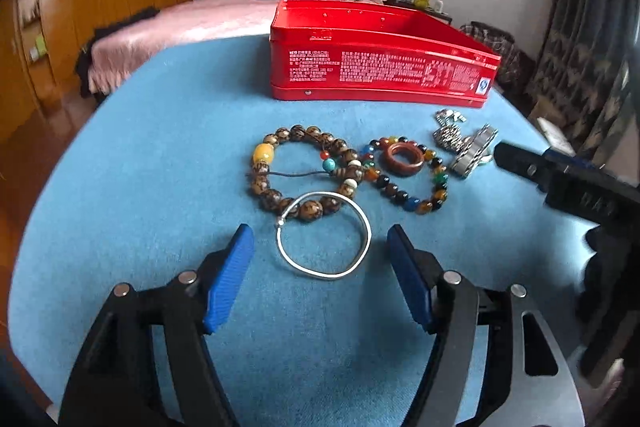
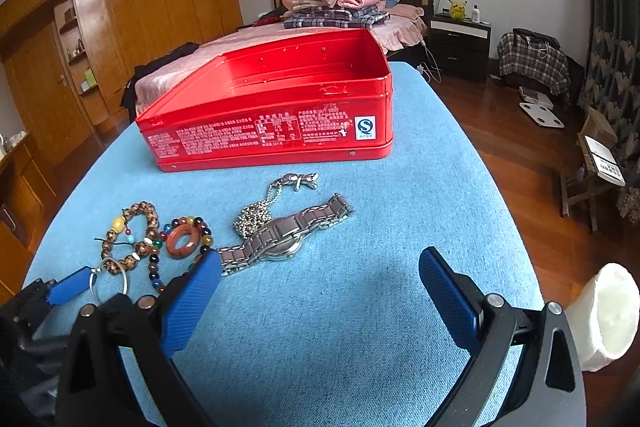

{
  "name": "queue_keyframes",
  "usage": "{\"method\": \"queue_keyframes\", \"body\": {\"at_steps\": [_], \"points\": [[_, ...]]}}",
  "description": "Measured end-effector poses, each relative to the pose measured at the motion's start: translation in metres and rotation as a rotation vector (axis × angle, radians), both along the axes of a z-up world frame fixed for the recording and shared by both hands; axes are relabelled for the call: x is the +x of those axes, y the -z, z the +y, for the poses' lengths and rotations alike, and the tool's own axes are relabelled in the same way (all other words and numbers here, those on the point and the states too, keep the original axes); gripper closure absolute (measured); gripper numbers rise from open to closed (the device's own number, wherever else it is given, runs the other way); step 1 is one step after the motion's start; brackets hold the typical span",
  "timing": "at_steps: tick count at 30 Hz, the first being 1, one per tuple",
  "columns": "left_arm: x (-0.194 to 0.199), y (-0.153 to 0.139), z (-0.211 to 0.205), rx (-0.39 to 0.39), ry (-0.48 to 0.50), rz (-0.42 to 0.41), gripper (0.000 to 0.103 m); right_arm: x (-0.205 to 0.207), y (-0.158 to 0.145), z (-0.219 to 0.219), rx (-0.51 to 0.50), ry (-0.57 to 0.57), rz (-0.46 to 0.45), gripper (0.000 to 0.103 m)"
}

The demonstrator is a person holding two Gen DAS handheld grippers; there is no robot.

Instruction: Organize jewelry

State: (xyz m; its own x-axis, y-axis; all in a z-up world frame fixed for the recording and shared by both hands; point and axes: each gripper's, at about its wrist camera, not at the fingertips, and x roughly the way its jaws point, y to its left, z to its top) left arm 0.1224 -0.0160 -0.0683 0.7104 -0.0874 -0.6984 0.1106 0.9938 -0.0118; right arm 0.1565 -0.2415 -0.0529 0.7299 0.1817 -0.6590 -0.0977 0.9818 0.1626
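— Both claws stand wide apart and hold nothing. See the left claw: its blue pads are on either side of the silver bangle, in the lower middle of its frame. I think it is placed so because one closing would take the bangle.

— And the right claw?

— It is also open, above bare blue desk, with the watch just ahead of its left pad. Maybe it waits for its turn.

— Where is the rest of the jewelry?

— All lies in one cluster on the desk, before the red tin box. The brown bead bracelet overlaps the bangle's far edge, the colourful bead bracelet with a red-brown ring inside it is to the right, and the silver chain is beside the watch.

— Why is the box open?

— Probably to receive the pieces; it looks empty.
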Motion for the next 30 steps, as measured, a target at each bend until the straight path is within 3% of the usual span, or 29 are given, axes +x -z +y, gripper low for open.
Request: {"method": "queue_keyframes", "body": {"at_steps": [2, 3, 5, 12, 19, 22, 27, 30], "points": [[-0.006, 0.002, -0.006, 0.024, 0.013, -0.037, 0.054, 0.0, 0.0, 0.0, 0.002, 0.0, -0.001, 0.006], [-0.008, 0.002, -0.008, 0.03, 0.016, -0.046, 0.057, 0.0, 0.0, 0.0, 0.002, 0.001, -0.001, 0.006], [-0.011, 0.002, -0.01, 0.041, 0.01, -0.06, 0.057, -0.001, 0.0, 0.0, 0.003, 0.002, -0.001, 0.006], [-0.015, -0.004, 0.009, -0.075, 0.002, -0.08, 0.058, -0.002, -0.003, 0.003, -0.005, -0.011, -0.014, 0.006], [-0.011, -0.022, 0.025, -0.063, -0.035, -0.15, 0.058, -0.003, -0.011, 0.024, 0.029, -0.102, -0.041, 0.007], [-0.001, -0.022, 0.035, -0.061, -0.06, -0.134, 0.058, 0.0, -0.014, 0.043, 0.019, -0.142, -0.046, 0.014], [0.01, -0.025, 0.046, -0.07, -0.086, -0.112, 0.058, 0.008, -0.008, 0.066, 0.002, -0.182, -0.004, 0.042], [0.011, -0.028, 0.051, -0.072, -0.091, -0.11, 0.058, 0.013, -0.005, 0.077, -0.009, -0.204, 0.021, 0.051]]}}
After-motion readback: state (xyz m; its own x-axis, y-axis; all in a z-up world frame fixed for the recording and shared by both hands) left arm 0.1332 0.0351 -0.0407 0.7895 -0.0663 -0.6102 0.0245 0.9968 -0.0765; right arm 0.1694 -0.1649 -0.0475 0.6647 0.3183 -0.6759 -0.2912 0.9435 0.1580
